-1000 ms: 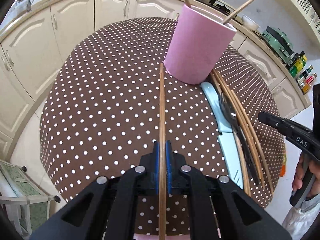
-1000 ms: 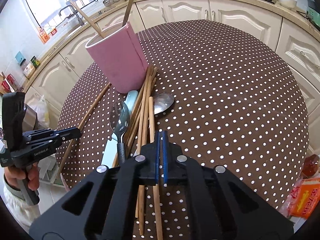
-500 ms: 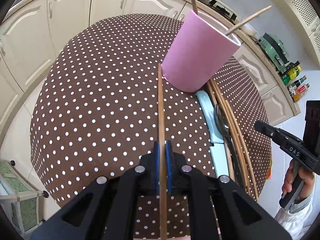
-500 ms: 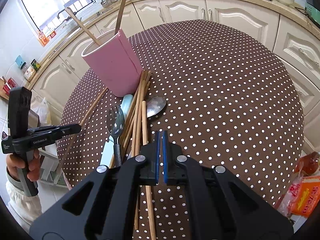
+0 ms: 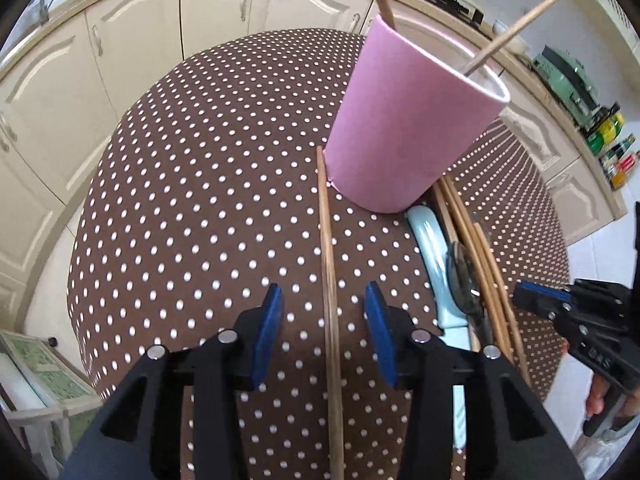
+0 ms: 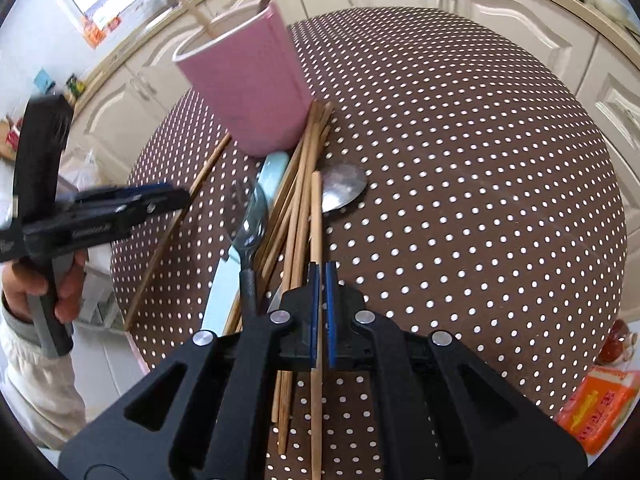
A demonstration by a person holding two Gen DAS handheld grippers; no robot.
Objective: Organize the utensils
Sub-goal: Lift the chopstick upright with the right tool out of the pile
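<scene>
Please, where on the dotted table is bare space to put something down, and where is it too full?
Bare: the brown dotted tablecloth right of the metal spoon, out to the far rim, and the stretch left of the lone wooden chopstick under the open left gripper. Crowded: the strip before the pink cylindrical holder, where the chopstick bundle lies.

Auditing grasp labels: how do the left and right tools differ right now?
1. The left tool has its jaws wide open; the right tool has its jaws shut.
2. The left tool straddles a lone chopstick lying on the tablecloth; the right tool is over the utensil pile. Whether it pinches anything is unclear.

Shared: both have blue pads and point toward the pink cup.
</scene>
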